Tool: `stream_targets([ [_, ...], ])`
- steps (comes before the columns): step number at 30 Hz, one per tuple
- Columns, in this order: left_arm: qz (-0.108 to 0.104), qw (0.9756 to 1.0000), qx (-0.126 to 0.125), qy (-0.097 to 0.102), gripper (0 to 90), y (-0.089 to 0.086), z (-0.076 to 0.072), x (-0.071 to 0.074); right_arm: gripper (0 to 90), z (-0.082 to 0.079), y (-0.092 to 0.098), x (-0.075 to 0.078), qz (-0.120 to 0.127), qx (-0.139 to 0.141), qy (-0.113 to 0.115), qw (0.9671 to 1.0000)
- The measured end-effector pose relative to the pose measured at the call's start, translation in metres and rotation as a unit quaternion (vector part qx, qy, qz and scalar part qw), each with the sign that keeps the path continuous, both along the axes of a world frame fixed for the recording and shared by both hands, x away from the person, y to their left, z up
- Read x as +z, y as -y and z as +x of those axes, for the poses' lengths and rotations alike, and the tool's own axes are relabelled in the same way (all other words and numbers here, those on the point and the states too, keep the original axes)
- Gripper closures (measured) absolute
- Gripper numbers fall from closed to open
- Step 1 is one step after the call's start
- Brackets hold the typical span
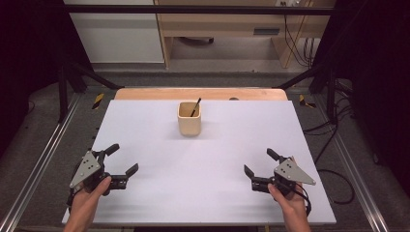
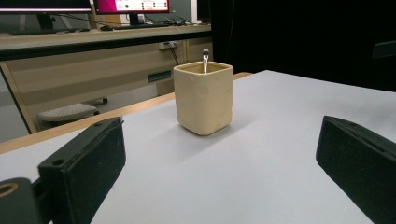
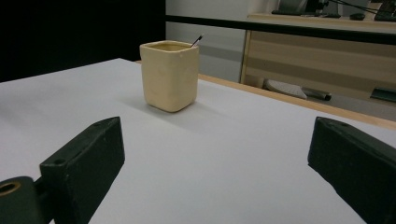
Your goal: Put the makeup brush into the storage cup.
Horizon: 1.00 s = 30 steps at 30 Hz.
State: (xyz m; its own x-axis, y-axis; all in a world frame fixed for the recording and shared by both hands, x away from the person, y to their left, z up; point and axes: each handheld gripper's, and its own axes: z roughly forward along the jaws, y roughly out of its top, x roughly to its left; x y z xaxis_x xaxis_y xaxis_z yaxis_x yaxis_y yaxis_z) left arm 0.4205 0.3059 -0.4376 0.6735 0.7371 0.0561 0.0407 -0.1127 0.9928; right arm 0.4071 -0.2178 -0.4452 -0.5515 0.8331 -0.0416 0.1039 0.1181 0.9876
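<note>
the beige cup [image 1: 189, 119] is stood upright toward the far middle of the white worktop [image 1: 145, 145], with a thin dark stick [image 1: 195, 107] leaned inside it, its tip tilted up to the right. both sets of fingers are spread wide and nothing is held. the cup lies ahead and inward of the left gripper [image 1: 121, 166] and of the right gripper [image 1: 258, 166], well apart from each and about equally far. the stick's shiny rounded tip [image 2: 205, 52] is made out in the left gripper view.

Cream cup [image 1: 189, 119], black stick [image 1: 195, 107], white table [image 1: 203, 169].
</note>
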Motion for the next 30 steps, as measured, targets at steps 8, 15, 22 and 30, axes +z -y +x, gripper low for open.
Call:
stream_targets([
  [8, 0.001, 1.0000, 0.000, 0.007, 1.1, -0.003, -0.004, -0.004, 4.3, 0.001, 0.011, -0.002, 0.008, -0.003, 0.004, 1.0000],
  [15, -0.001, 0.9997, 0.002, 0.023, 1.0, -0.008, -0.009, -0.003, 4.5, 0.001, 0.023, -0.002, 0.010, -0.025, 0.007, 0.9996],
  [22, -0.001, 0.9996, 0.003, 0.027, 1.0, -0.012, -0.011, -0.004, 4.5, 0.000, 0.036, -0.003, 0.015, -0.038, 0.009, 0.9991],
  [30, 0.009, 0.9995, -0.001, 0.031, 0.9, -0.012, -0.012, -0.011, 4.3, -0.001, 0.046, -0.008, 0.013, -0.040, 0.012, 0.9991],
])
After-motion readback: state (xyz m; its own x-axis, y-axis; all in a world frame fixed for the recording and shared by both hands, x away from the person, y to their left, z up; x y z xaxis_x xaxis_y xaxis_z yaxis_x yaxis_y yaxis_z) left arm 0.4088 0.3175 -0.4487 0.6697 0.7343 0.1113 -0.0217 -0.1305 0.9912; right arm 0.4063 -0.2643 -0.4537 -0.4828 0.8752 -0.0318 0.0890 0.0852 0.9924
